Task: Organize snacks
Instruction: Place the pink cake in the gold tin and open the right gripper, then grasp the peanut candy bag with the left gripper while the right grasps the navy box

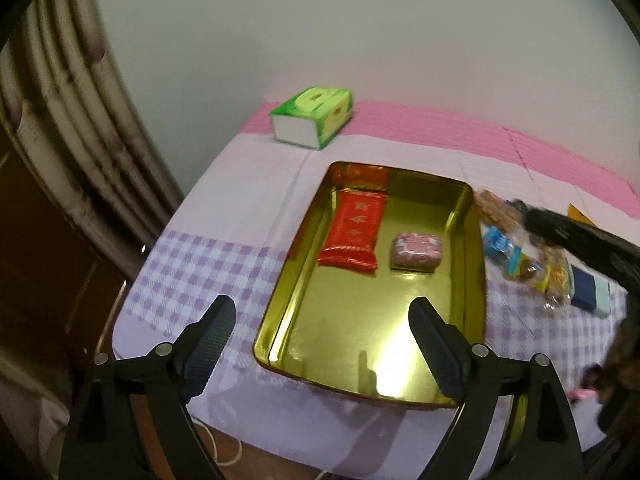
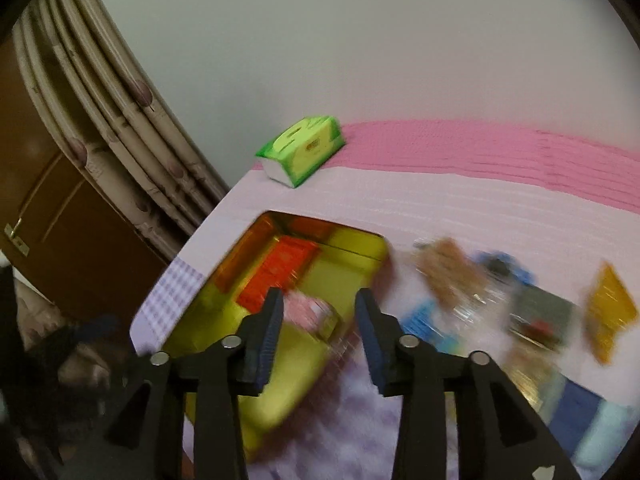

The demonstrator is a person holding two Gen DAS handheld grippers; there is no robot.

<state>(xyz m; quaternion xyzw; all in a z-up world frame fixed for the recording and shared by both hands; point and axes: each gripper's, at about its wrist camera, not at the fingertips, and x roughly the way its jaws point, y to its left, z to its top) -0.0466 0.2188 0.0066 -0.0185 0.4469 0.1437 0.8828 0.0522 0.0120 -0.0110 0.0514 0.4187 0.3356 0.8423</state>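
Note:
A gold tin tray (image 1: pixel 472 280) lies on the checked tablecloth. In it are a red snack packet (image 1: pixel 354 230) and a small pink wrapped snack (image 1: pixel 417 251). My left gripper (image 1: pixel 322 316) is open and empty, above the tray's near end. A pile of loose snacks (image 1: pixel 520 248) lies right of the tray. My right gripper (image 2: pixel 320 300) is open and empty above the tray's right side (image 2: pixel 360 248), with the pink snack (image 2: pixel 310 310) behind the gap between its fingers. The right wrist view is blurred. The right gripper's black arm (image 1: pixel 580 240) reaches over the pile.
A green tissue pack (image 1: pixel 314 116) sits at the table's far left corner by the wall. A navy and pale blue box (image 1: pixel 592 292) and a yellow packet (image 2: pixel 610 310) lie at the right. Curtains and a brown door stand to the left. The table's near edge is just below the tray.

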